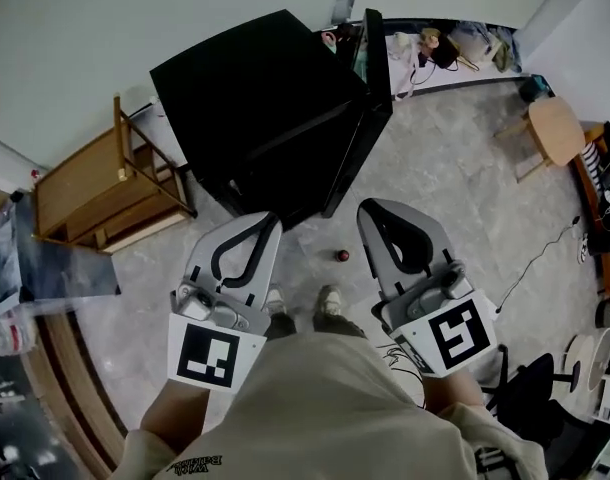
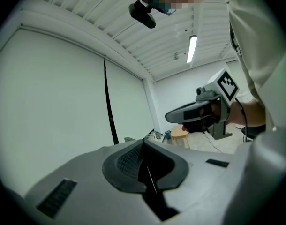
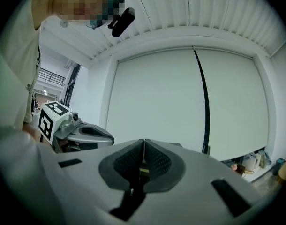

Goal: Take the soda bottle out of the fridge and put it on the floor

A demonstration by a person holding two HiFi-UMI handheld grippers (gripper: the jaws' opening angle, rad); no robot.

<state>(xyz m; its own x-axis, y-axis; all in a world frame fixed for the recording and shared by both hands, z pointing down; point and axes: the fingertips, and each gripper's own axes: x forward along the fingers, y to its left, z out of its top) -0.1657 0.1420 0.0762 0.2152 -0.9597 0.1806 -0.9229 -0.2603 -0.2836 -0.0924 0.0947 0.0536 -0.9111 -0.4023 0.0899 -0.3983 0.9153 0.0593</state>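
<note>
Fridge (image 1: 265,108) stands at 12 o'clock from your feet. It is a black, matte, box-shaped body with flat faces and straight edges, on a floor (image 1: 445,188) of pale grey tiles that look like stone. The soda bottle does not show in any view, so you cannot tell where it is or which way its long axis points.

Your left hand-held gripper (image 1: 259,224) and your right hand-held gripper (image 1: 383,212) both point toward 12 o'clock, at the near face of the fridge. Each one is closed and empty: its dark ribbed pads (image 3: 156,161) meet along a thin line, inside smooth grey plastic shells.

Between the two grippers a small round dark-red thing (image 1: 342,256) lies on the tiles. At 10 o'clock is a wooden rack (image 1: 95,193) of plain slats. At 2 o'clock is a small wooden stool (image 1: 555,126) with a rounded seat.
</note>
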